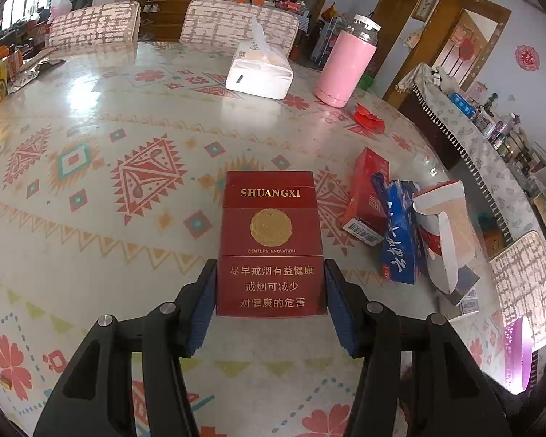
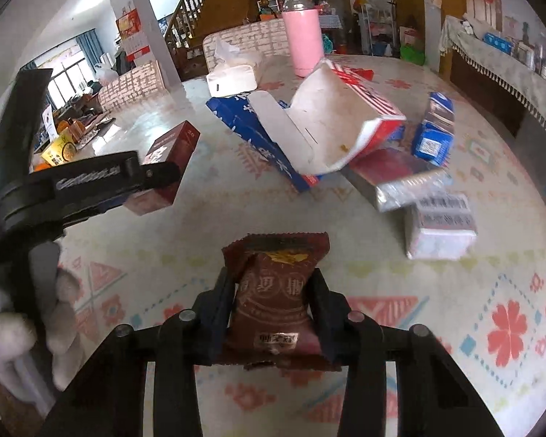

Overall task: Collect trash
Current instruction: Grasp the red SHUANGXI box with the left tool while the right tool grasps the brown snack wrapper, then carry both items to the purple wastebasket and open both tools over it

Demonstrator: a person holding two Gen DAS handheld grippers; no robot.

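- Nearest: brown snack wrapper pinched in right claw, held above the tabletop.
- Left claw clamps the red cigarette pack by its sides, also off the surface.
- Risk: wrapper is soft & crinkly, could slide out of the pads; grip on the pack sits low on it, so it may tip or twist.
- Around: pile of empty boxes w/ an open carton on top, silver-wrapped packs, pink bottle, tissue pack.
- Left claw & pack sit just beside the pile, crowding access to it.

One pink bottle, one tissue pack, one brown snack wrapper.
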